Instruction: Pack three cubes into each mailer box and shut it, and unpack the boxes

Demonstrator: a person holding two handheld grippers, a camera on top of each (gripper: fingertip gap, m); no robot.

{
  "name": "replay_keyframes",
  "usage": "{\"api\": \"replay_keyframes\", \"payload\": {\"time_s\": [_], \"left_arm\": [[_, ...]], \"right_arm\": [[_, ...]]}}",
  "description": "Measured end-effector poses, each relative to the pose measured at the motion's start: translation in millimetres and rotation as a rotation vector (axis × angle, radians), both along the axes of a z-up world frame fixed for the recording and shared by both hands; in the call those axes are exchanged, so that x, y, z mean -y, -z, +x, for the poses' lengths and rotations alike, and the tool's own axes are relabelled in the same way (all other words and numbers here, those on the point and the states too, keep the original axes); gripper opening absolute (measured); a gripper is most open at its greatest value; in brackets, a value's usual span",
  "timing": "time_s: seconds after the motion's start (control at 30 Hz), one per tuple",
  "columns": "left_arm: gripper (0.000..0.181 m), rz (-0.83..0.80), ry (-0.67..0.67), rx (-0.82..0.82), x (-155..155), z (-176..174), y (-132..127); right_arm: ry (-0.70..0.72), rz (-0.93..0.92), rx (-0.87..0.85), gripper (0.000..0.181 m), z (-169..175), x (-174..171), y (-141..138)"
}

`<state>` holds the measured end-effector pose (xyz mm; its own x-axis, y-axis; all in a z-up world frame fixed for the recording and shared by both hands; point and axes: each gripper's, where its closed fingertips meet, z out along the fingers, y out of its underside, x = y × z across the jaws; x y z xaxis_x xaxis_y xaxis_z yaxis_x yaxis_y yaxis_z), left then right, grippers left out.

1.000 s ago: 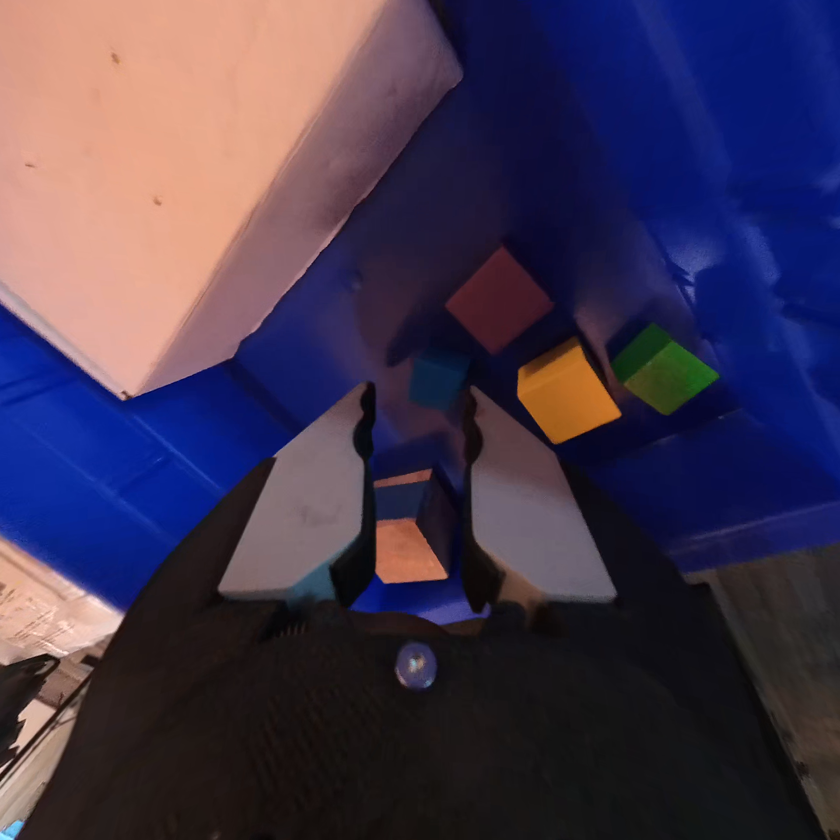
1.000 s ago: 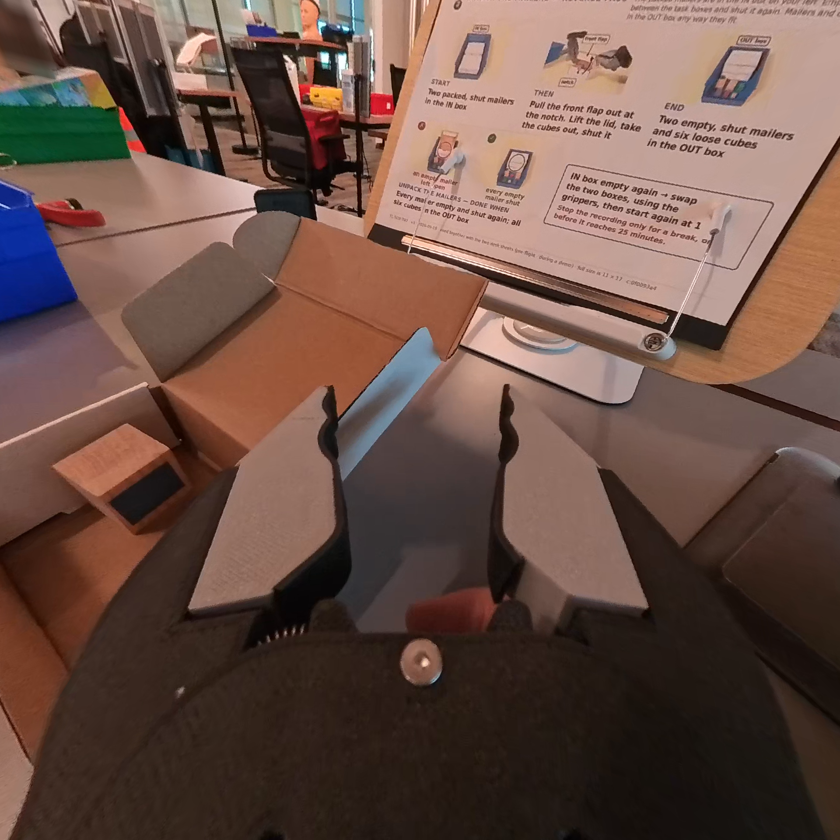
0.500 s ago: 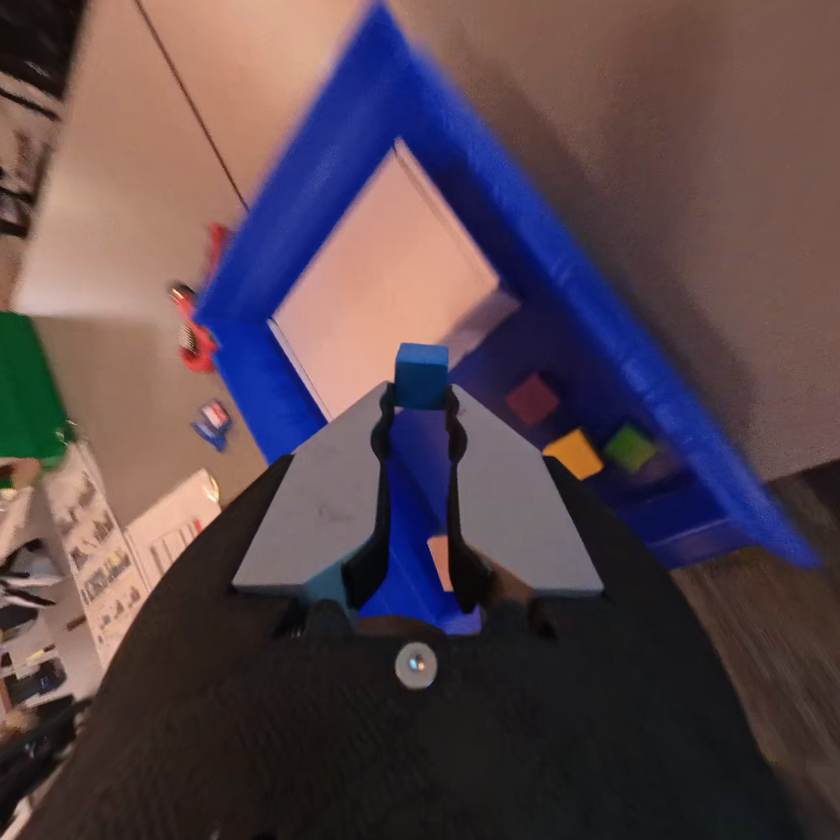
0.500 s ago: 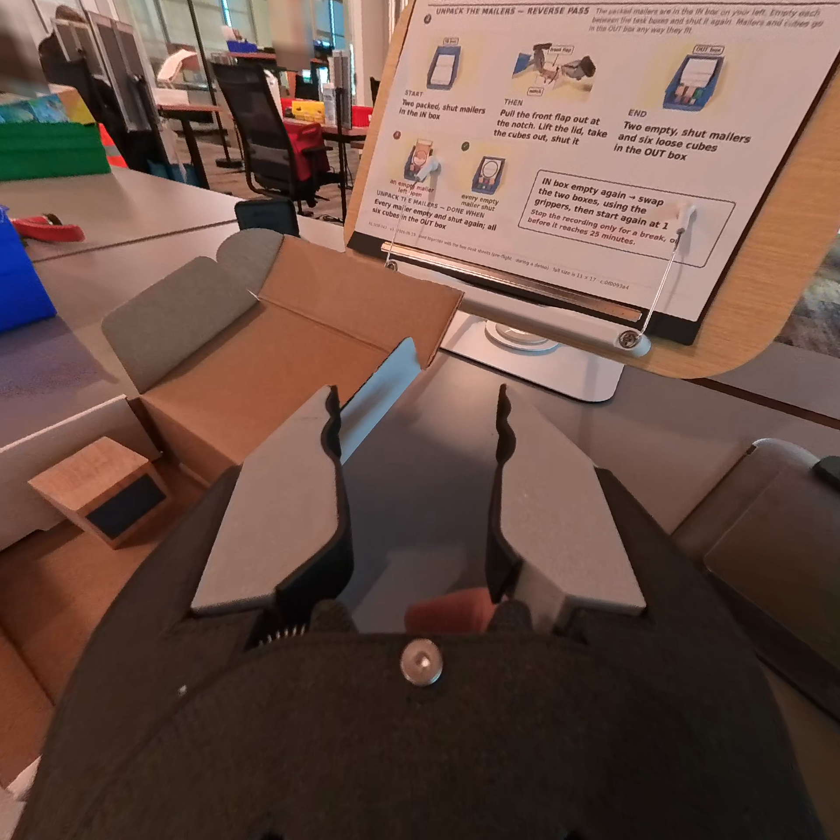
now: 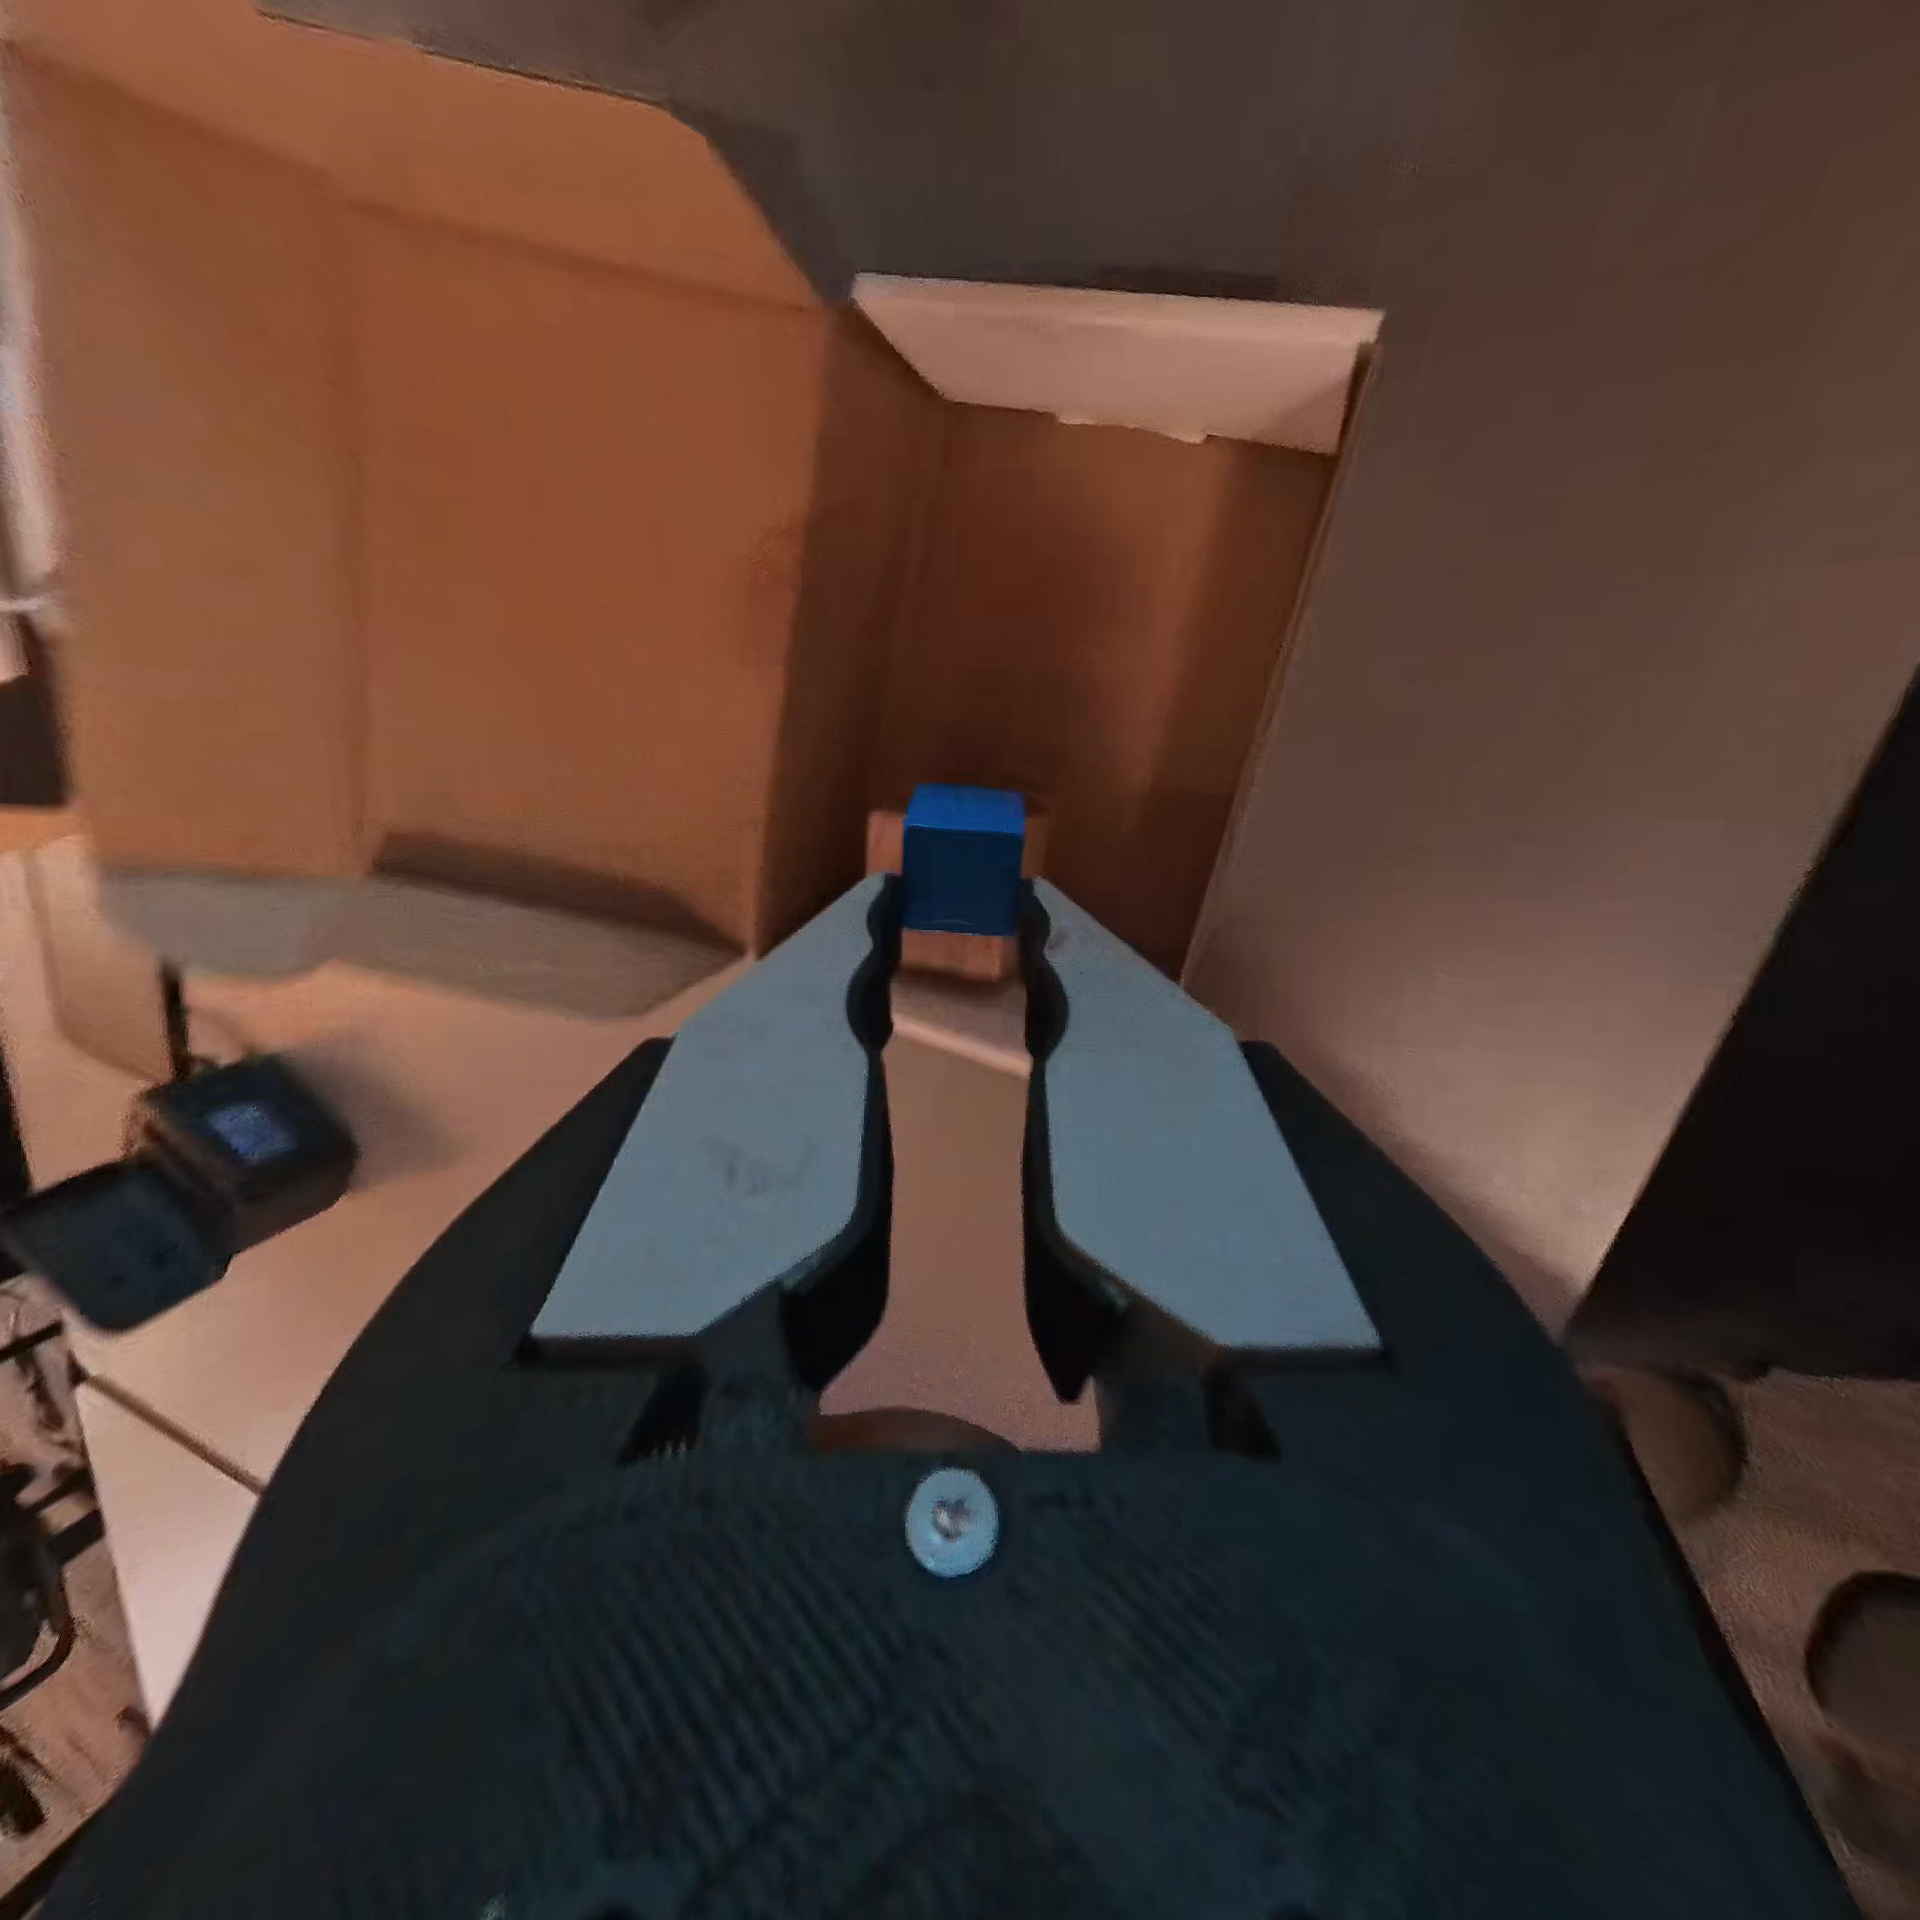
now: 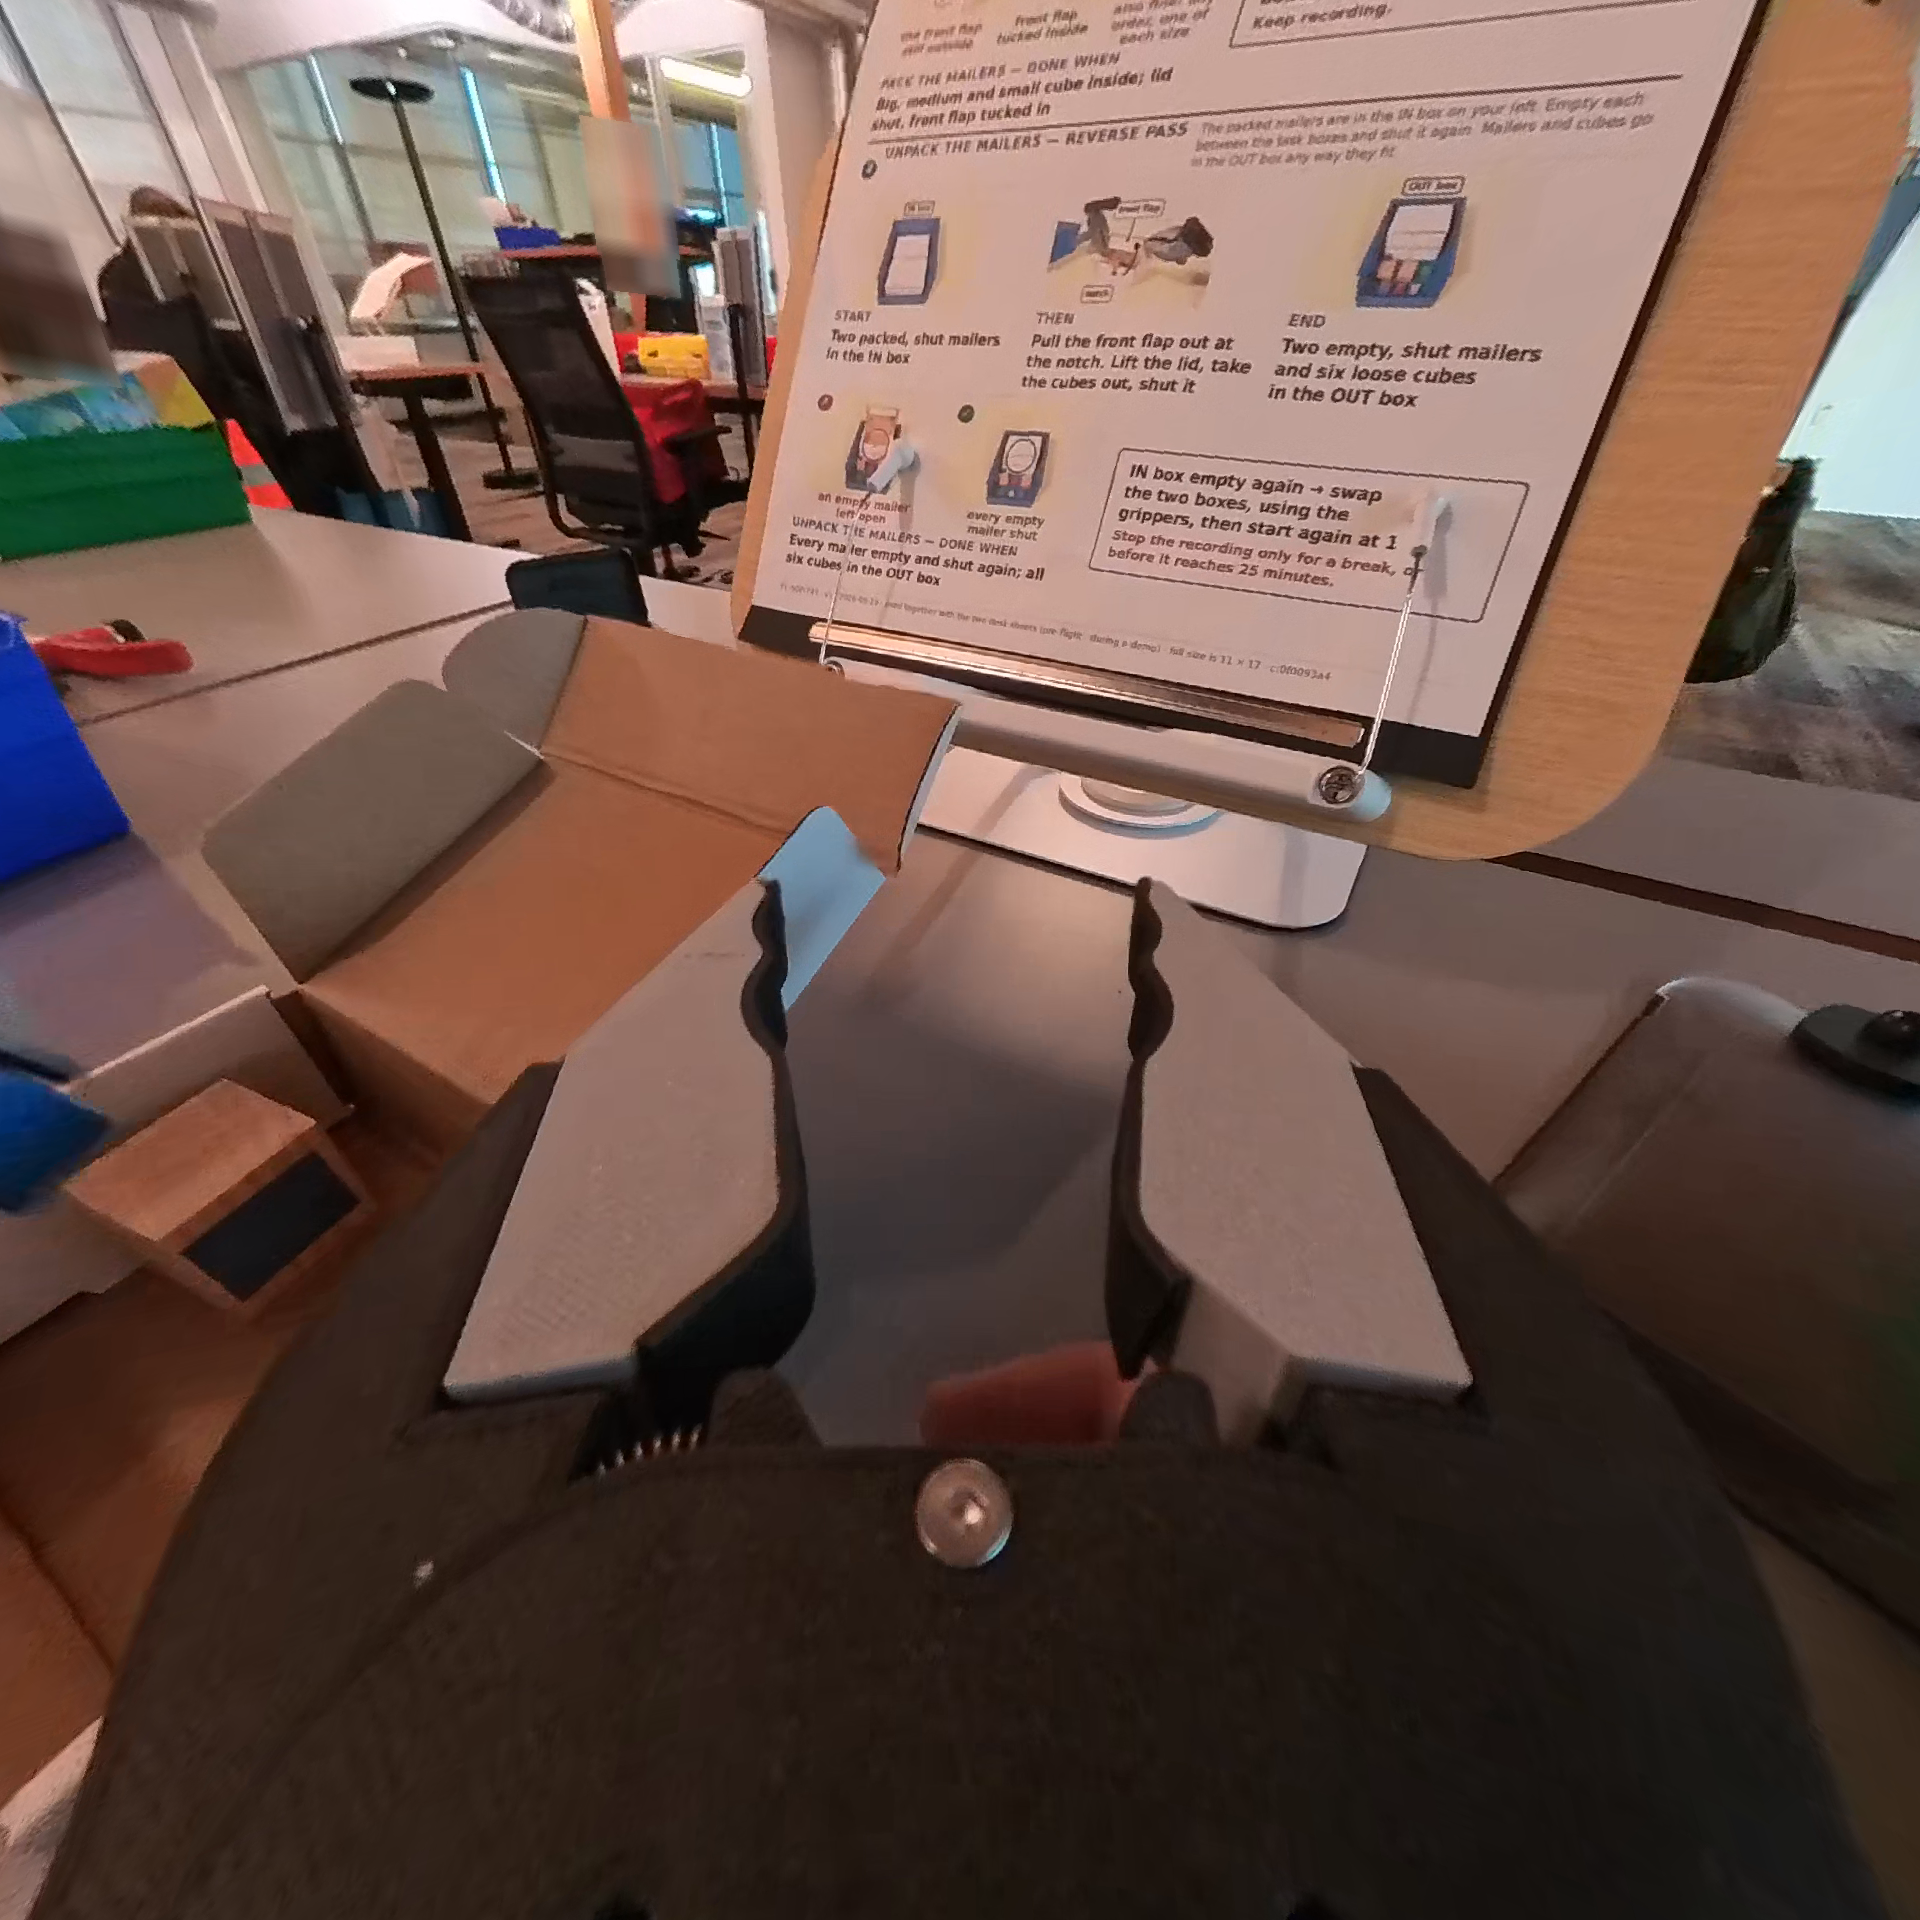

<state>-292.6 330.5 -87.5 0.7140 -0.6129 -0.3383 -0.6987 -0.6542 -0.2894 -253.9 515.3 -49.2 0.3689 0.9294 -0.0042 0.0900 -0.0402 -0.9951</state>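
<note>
My left gripper point(image 5: 961, 896) is shut on a small blue cube point(image 5: 962, 860) and holds it above the open cardboard mailer box point(image 5: 1081, 582). A wooden cube point(image 5: 951, 951) lies in the box just behind and below the blue one. In the right wrist view the same wooden cube point(image 6: 223, 1195), with a dark face, sits inside the open mailer point(image 6: 644, 831), whose lid leans back. The blue cube point(image 6: 42, 1132) shows blurred at the left edge. My right gripper point(image 6: 954, 914) is open and empty over the grey table, to the right of the mailer.
A wooden stand with an instruction sheet point(image 6: 1247, 416) rises behind the mailer. A blue bin point(image 6: 42, 769) and a red tool point(image 6: 114, 655) lie at the left. A grey object point(image 6: 1714, 1195) sits at the right. A small dark device point(image 5: 177, 1195) lies left of the mailer.
My left gripper picked the small blue cube out of the blue bin and carried it over to the open mailer. My right gripper stayed open and shifted only slightly.
</note>
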Motion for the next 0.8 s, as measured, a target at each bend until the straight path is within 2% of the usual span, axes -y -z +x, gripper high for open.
{"api": "replay_keyframes", "payload": {"time_s": [0.1,0.27,0.3,0.37,0.4,0.5,0.6,0.7,0.8], "left_arm": [[0.021,-0.114,0.009,-0.082,-18.5,-2.5,30.6],[0.02,-0.168,-0.01,-0.052,-34.1,0.4,51.7],[0.024,-0.173,-0.016,-0.065,-33.9,-2.5,54.7],[0.048,-0.156,-0.043,-0.091,-33.8,-9.6,55.1],[0.053,-0.145,-0.049,-0.084,-31.9,-10.5,52.7],[0.055,-0.096,-0.06,-0.04,-21.9,-10.6,36.0],[0.056,-0.004,-0.084,0.001,-0.2,-14.1,2.7],[0.053,0.122,-0.121,0.043,37.3,-25.3,-40.2],[0.053,0.203,-0.193,0.038,91.0,-52.3,-71.9]], "right_arm": [[-0.006,-0.005,-0.018,0.065,2.4,-0.9,-4.0],[-0.009,-0.023,-0.047,0.065,6.0,-3.6,-10.5],[-0.011,-0.028,-0.053,0.066,6.5,-3.6,-11.6],[-0.011,-0.031,-0.061,0.065,7.6,-3.8,-13.5],[-0.01,-0.029,-0.063,0.065,8.0,-3.9,-14.1],[-0.008,-0.027,-0.057,0.065,7.8,-4.3,-13.0],[0.004,-0.022,-0.044,0.065,8.0,-6.9,-9.9],[0.012,-0.022,-0.036,0.065,8.6,-9.5,-7.6],[0.026,-0.016,-0.024,0.065,9.1,-13.0,-4.8]]}}
